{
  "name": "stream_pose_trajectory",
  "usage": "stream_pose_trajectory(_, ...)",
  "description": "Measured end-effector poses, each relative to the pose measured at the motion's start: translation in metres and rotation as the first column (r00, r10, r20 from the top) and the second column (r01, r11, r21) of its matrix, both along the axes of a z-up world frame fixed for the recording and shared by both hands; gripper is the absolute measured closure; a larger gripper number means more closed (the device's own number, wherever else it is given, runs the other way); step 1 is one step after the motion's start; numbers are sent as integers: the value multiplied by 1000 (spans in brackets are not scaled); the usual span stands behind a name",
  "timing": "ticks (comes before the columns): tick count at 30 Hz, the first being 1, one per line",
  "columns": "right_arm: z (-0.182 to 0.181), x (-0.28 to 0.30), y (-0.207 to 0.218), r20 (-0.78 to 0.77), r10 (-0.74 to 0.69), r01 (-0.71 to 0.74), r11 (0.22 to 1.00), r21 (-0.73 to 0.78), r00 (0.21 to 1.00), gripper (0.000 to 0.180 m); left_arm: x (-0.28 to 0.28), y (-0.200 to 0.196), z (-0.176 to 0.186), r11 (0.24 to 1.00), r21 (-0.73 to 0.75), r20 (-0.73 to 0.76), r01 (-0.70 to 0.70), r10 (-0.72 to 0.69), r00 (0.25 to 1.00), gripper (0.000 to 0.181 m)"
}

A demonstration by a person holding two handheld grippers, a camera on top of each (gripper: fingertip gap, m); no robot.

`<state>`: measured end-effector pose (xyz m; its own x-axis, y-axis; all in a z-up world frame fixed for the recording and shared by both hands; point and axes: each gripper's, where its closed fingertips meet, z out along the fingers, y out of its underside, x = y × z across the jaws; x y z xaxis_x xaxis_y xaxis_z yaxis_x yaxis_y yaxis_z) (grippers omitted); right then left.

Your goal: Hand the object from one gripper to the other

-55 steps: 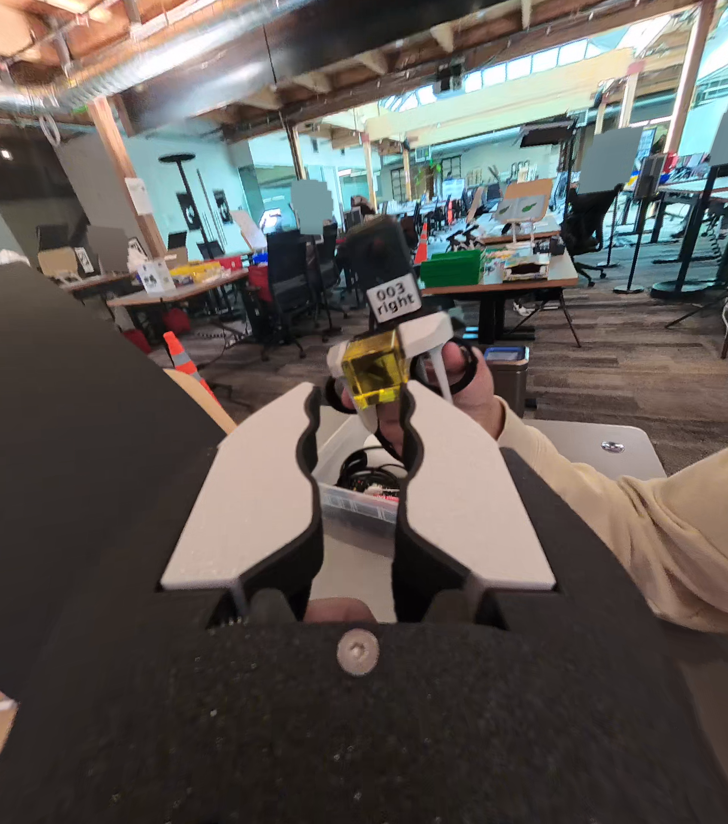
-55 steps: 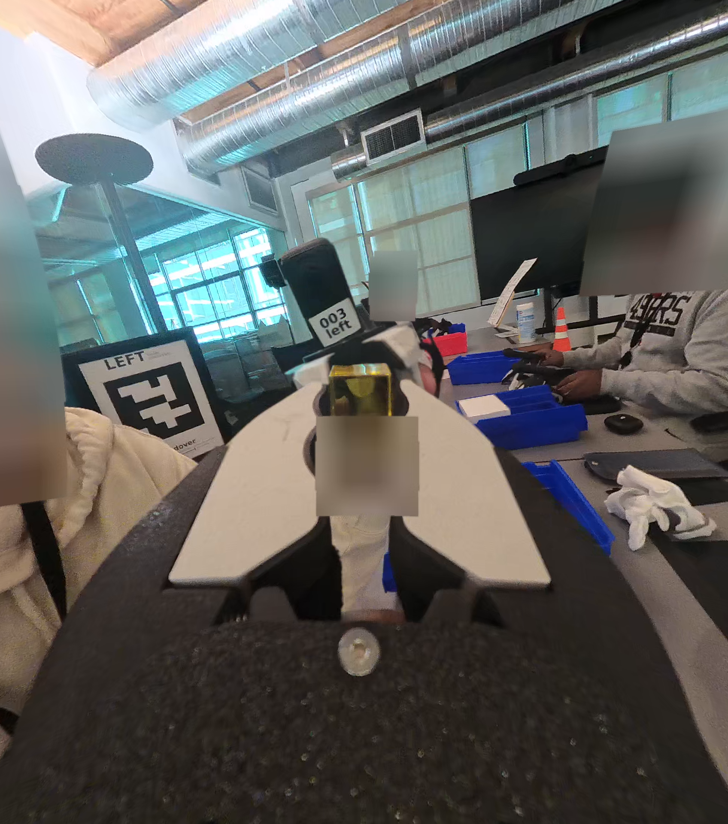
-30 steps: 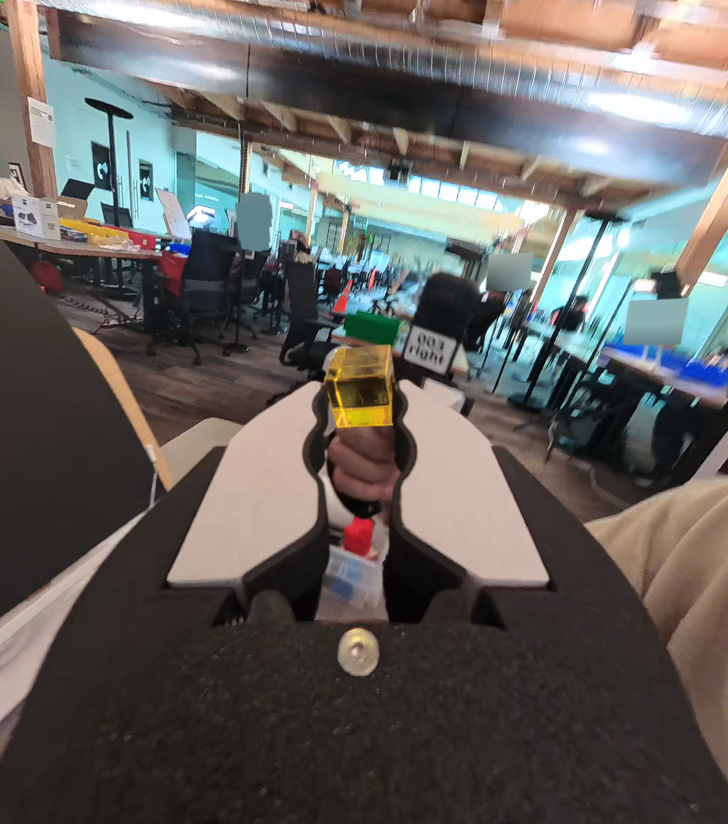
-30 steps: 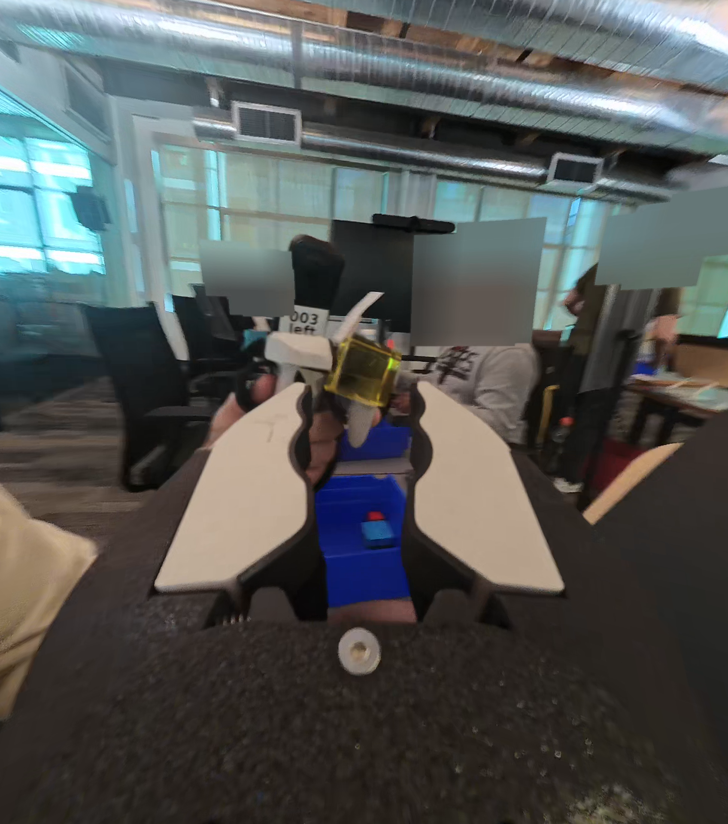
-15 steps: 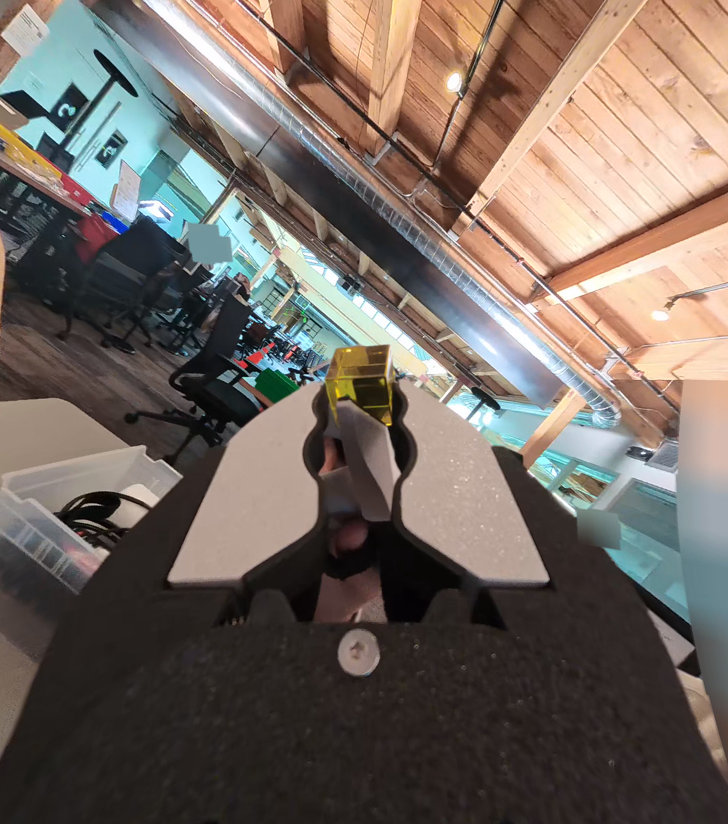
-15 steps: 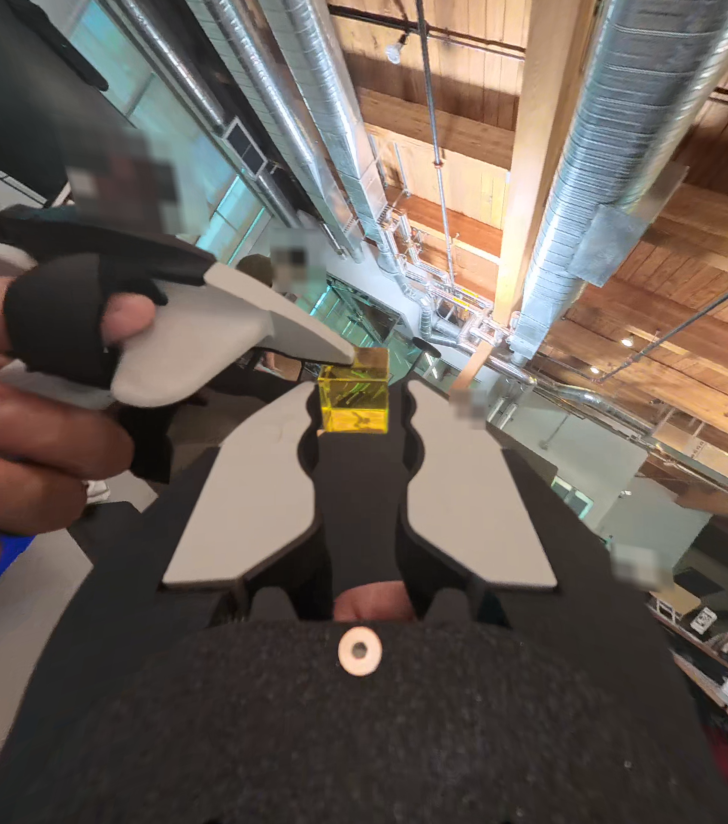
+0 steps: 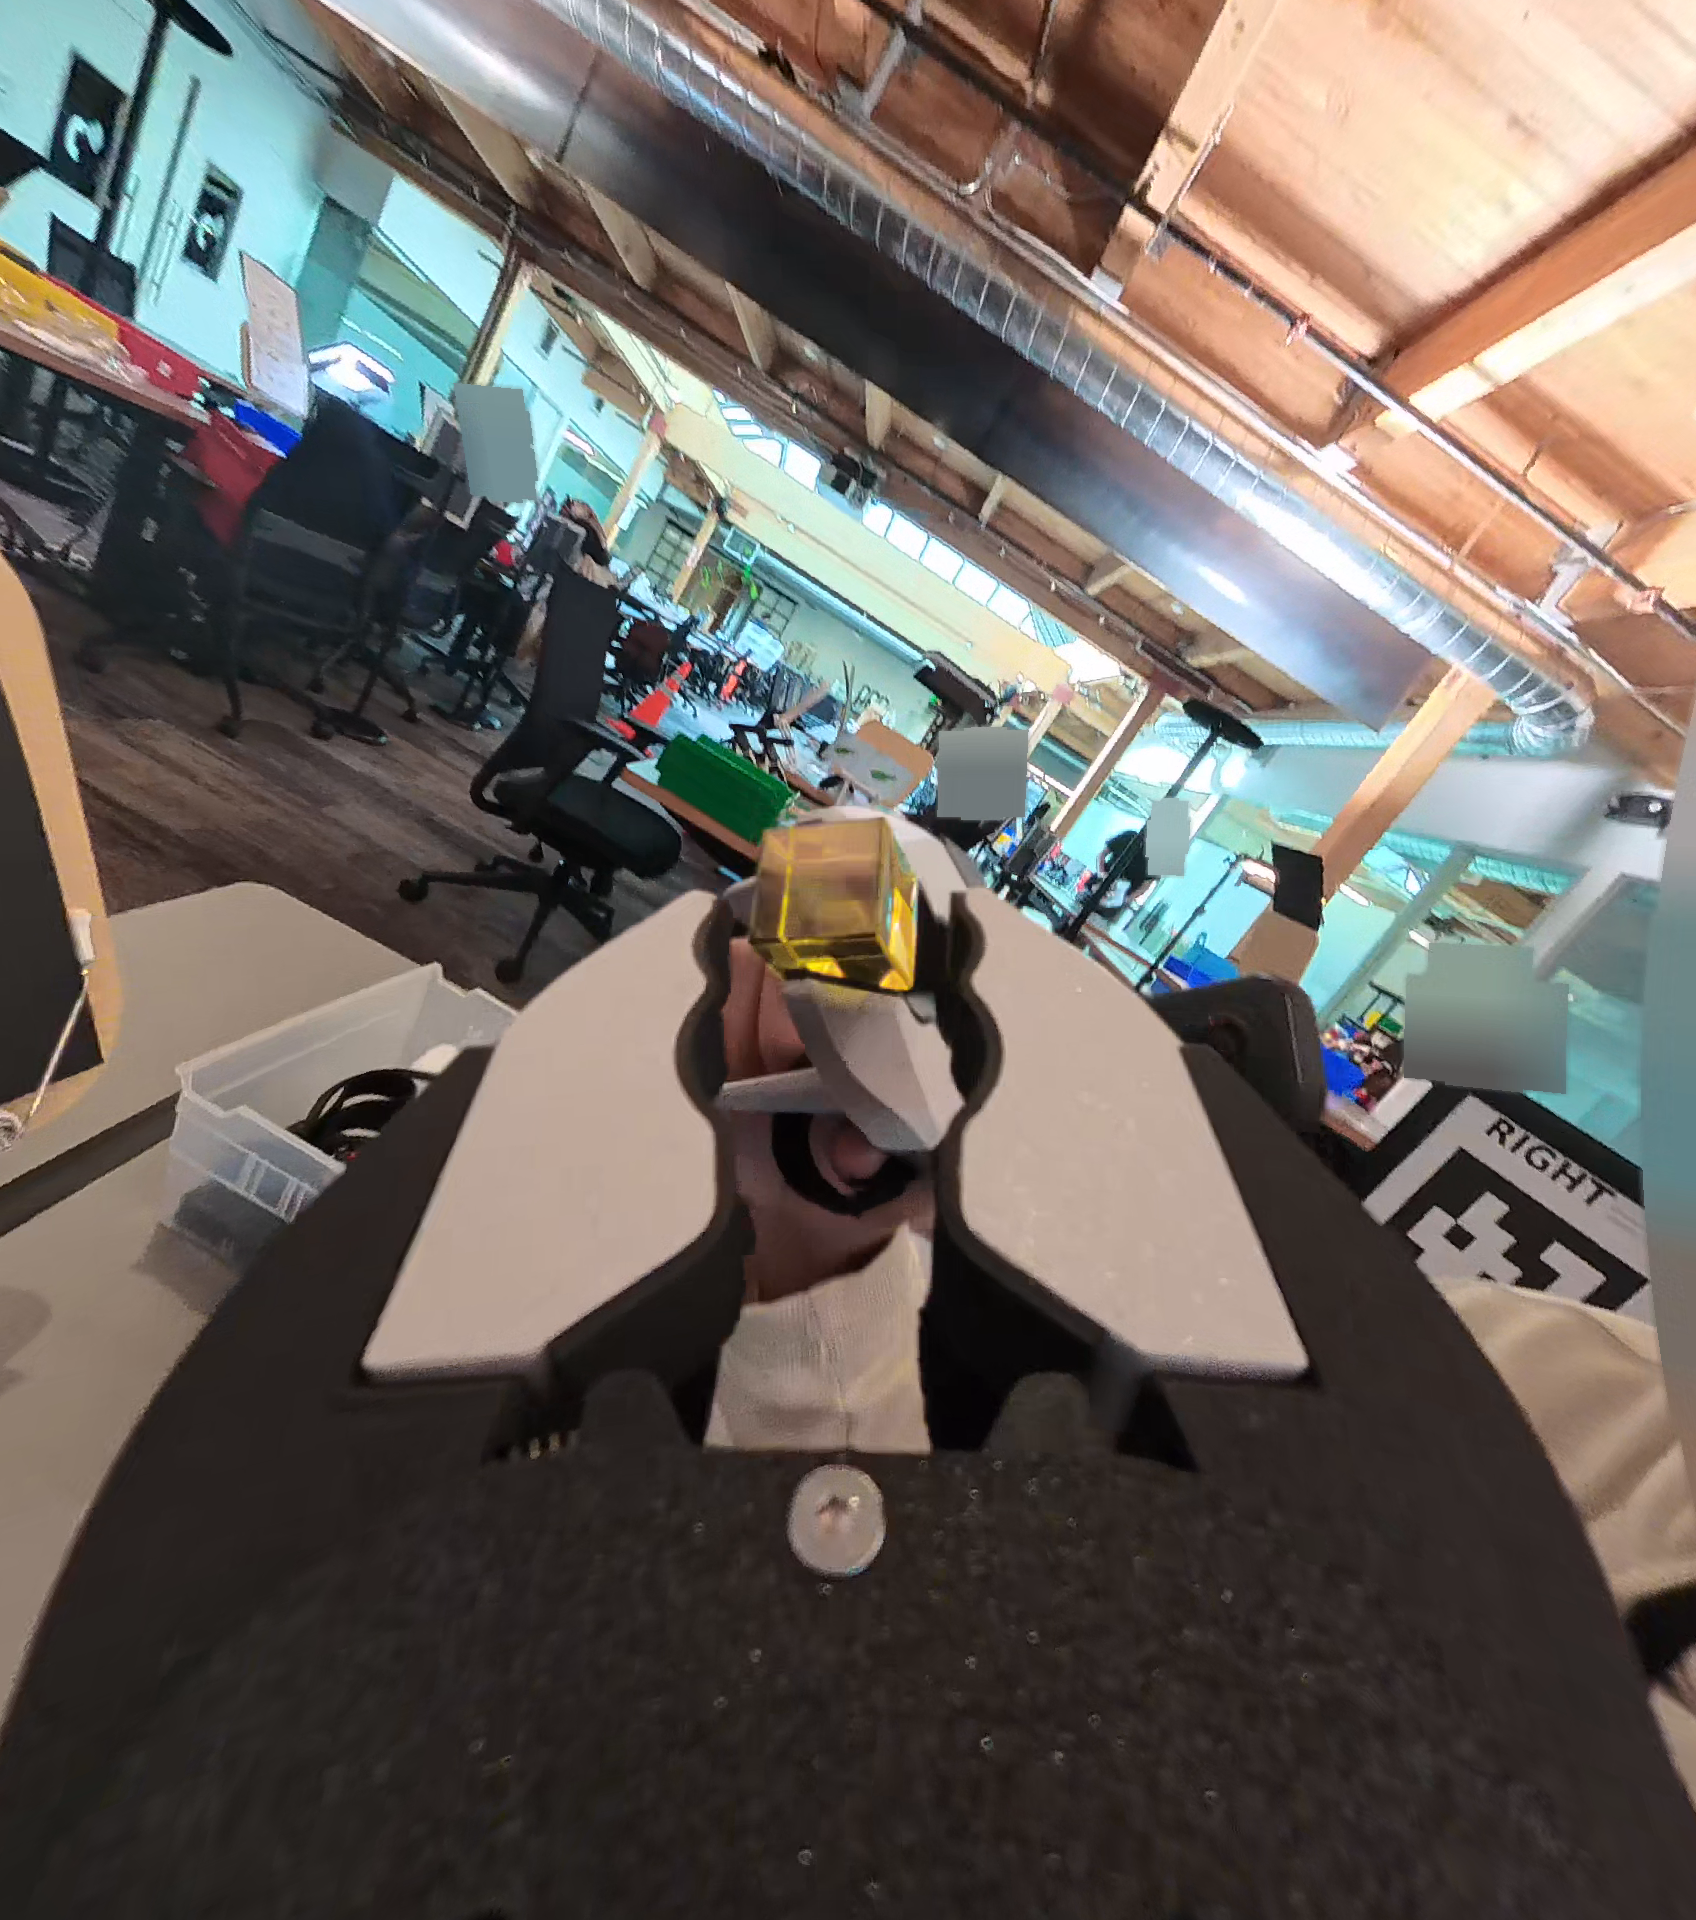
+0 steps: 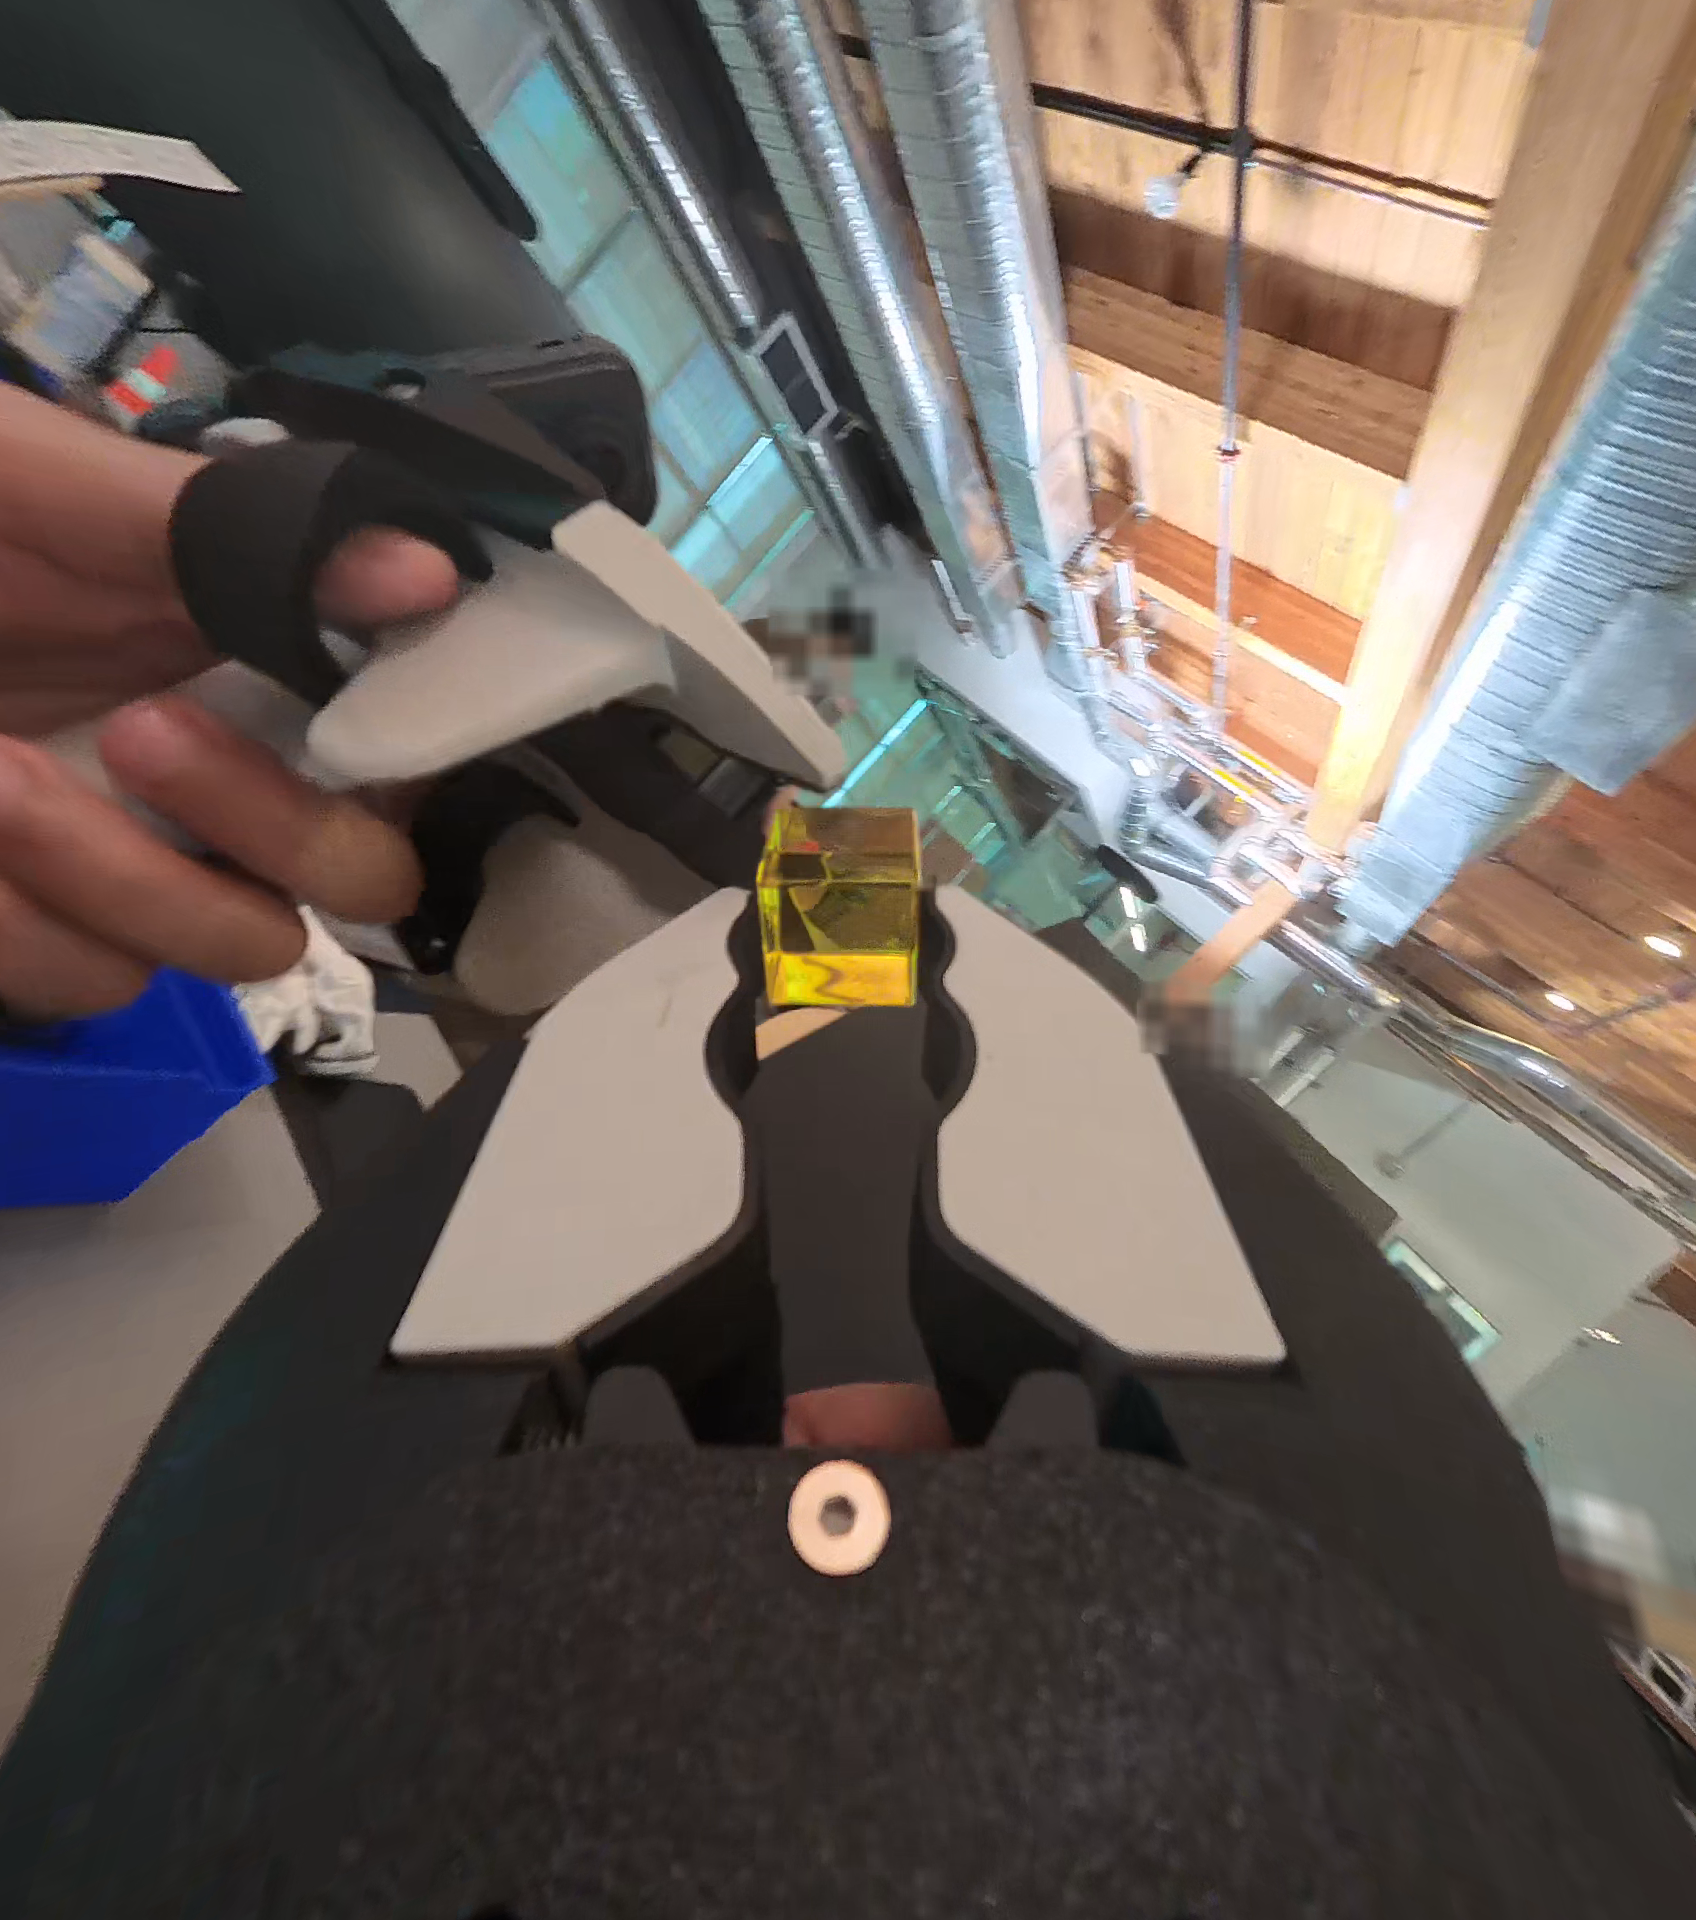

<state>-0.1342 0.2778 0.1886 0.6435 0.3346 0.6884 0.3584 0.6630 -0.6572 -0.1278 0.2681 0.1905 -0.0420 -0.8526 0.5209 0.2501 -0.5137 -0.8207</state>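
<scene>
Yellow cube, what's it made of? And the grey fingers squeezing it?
The yellow cube looks like clear, glossy plastic or resin, maybe glass: you can see through it and its faces mirror light. The fingers of the right hand-held gripper look like matte grey plastic, faintly grainy.

This is a big open office that is also a workshop. Far off on the left stand rows of black office chairs (image 7: 569,790) and long work surfaces (image 7: 44,332) with bins. Up high are wooden beams (image 7: 1509,156) and shiny silver air pipes (image 8: 927,312).
</scene>
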Motion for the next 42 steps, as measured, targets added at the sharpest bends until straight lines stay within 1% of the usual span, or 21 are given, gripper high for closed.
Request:
stream_pose_trajectory(3,1,6,-7,50,82,-83,996,20,995,152,-10,0,-4,1000,22,-55,5,-4,998,140)
stream_pose_trajectory(5,-7,6,-12,113,160,-161,987,0,981,152,-12,-4,-12,998,51,-137,33,-26,990,140)
stream_pose_trajectory(8,-18,10,-13,197,177,-178,984,-12,964,151,-11,-13,-24,993,97,-264,66,-38,964,139)
stream_pose_trajectory(9,-21,10,-12,208,180,-179,984,-23,962,151,-11,-15,-25,988,138,-286,63,-21,958,134)
stream_pose_trajectory(10,-24,10,-13,208,203,-194,979,-64,957,152,-11,-20,-27,977,201,-315,74,-7,949,132)
stream_pose_trajectory(12,-30,7,-17,158,302,-268,941,-208,940,152,-10,-29,-34,937,335,-390,98,43,920,131)
stream_pose_trajectory(13,-32,4,-20,110,366,-322,900,-294,924,152,-10,-29,-35,915,394,-404,87,88,910,131)
stream_pose_trajectory(14,-34,2,-24,49,428,-379,842,-384,902,152,-11,-30,-34,896,438,-402,71,125,907,131)
stream_pose_trajectory(16,-35,-2,-31,-74,533,-491,704,-512,843,152,-11,-35,-33,873,482,-398,76,141,906,131)
stream_pose_trajectory(19,-31,-5,-32,-221,590,-591,562,-578,777,152,-13,-37,-31,858,508,-395,69,161,904,132)
stream_pose_trajectory(22,-34,-10,-40,-284,638,-643,445,-623,716,152,-13,-35,-31,854,516,-388,62,169,906,132)
stream_pose_trajectory(24,-37,-13,-45,-300,663,-659,391,-642,686,152,-13,-33,-31,854,517,-387,62,169,907,132)
stream_pose_trajectory(28,-40,-18,-49,-297,675,-656,367,-659,676,152,-12,-33,-35,852,517,-394,77,157,906,136)
stream_pose_trajectory(30,-41,-19,-49,-295,676,-653,362,-665,675,152,-10,-34,-35,852,515,-392,93,137,910,143)
stream_pose_trajectory(31,-41,-20,-49,-297,672,-652,363,-666,679,152,-9,-36,-35,852,512,-389,110,115,914,150)
stream_pose_trajectory(33,-40,-19,-48,-312,668,-656,351,-668,675,152,-9,-36,-34,855,507,-386,113,107,916,150)
stream_pose_trajectory(35,-39,-18,-43,-326,651,-656,358,-664,685,152,-8,-35,-33,849,518,-385,104,122,915,155)
stream_pose_trajectory(38,-34,-19,-44,-366,651,-685,336,-646,665,152,-9,-35,-29,843,529,-374,95,131,918,156)
stream_pose_trajectory(40,-32,-19,-41,-375,644,-695,357,-624,667,150,-9,-32,-27,844,531,-366,76,147,919,156)
stream_pose_trajectory(42,-32,-19,-38,-347,632,-681,417,-602,694,143,-10,-27,-26,853,519,-362,49,168,917,156)
